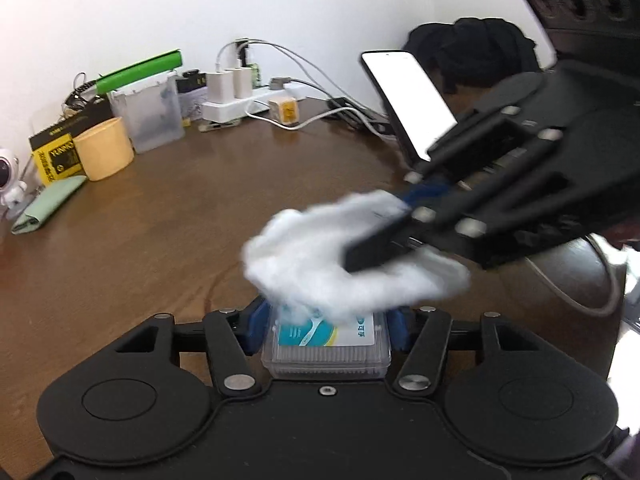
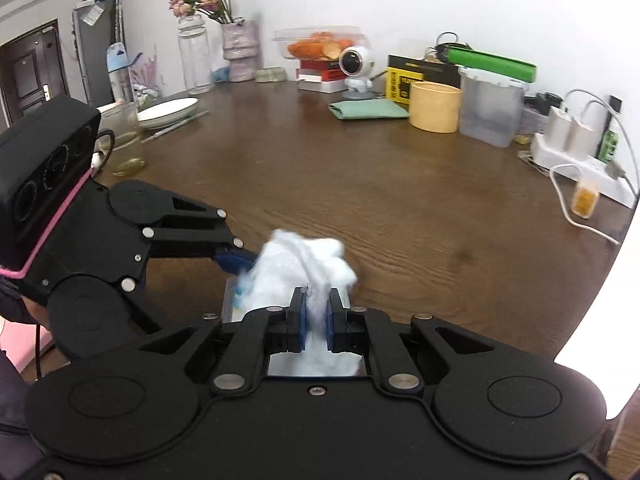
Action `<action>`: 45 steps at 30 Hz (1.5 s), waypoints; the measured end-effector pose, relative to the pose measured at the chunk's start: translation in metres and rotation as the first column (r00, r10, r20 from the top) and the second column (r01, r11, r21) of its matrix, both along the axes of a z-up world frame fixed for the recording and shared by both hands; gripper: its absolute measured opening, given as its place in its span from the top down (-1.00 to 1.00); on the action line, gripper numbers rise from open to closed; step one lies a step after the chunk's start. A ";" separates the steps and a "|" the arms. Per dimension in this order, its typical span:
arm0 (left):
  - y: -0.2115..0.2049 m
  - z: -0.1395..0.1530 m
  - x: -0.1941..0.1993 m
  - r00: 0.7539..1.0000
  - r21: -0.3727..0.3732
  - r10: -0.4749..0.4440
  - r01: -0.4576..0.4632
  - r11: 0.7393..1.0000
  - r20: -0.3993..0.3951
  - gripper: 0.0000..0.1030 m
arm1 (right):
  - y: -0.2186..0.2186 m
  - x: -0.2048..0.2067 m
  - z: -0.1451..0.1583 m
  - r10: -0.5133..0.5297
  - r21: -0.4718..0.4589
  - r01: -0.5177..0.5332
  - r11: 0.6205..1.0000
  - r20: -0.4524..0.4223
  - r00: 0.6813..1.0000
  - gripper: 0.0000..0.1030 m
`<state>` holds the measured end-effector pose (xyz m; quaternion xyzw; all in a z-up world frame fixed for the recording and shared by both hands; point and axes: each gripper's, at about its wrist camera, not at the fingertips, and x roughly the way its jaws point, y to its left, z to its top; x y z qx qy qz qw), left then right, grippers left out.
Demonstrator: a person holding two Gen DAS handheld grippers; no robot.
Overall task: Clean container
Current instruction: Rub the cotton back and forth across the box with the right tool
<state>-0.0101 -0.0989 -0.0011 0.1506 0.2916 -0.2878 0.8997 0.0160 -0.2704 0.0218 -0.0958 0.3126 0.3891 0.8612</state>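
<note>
Left wrist view: left gripper [image 1: 326, 334] clamped clear container [image 1: 326, 354]; right gripper [image 2: 315, 316] pinched white wad [image 2: 304, 268]. Hard wiping risked dislodging container, shredding wad.

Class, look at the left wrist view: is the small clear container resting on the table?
No: the left gripper clamps the container between its fingers, above the table.

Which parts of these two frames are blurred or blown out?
Left wrist view: the white wad and right gripper are motion-smeared; the phone screen is blown out. Right wrist view: the wad is soft, the lower right edge glares white, and fisheye bends the table.
</note>
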 end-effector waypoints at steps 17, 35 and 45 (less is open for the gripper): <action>0.001 0.000 0.011 0.999 -0.022 0.016 -0.017 1.000 -0.031 -0.12 | -0.003 0.022 0.000 -0.024 -0.032 0.024 0.999 0.029 0.999 0.82; 0.002 0.000 0.015 0.999 -0.046 0.016 -0.019 0.999 -0.049 -0.12 | 0.006 0.012 0.002 0.030 -0.009 -0.030 1.000 -0.005 1.000 0.71; 0.002 0.000 0.015 0.999 -0.044 0.016 -0.018 0.999 -0.047 -0.13 | -0.001 0.007 0.010 -0.009 0.030 0.007 1.000 0.062 0.998 0.28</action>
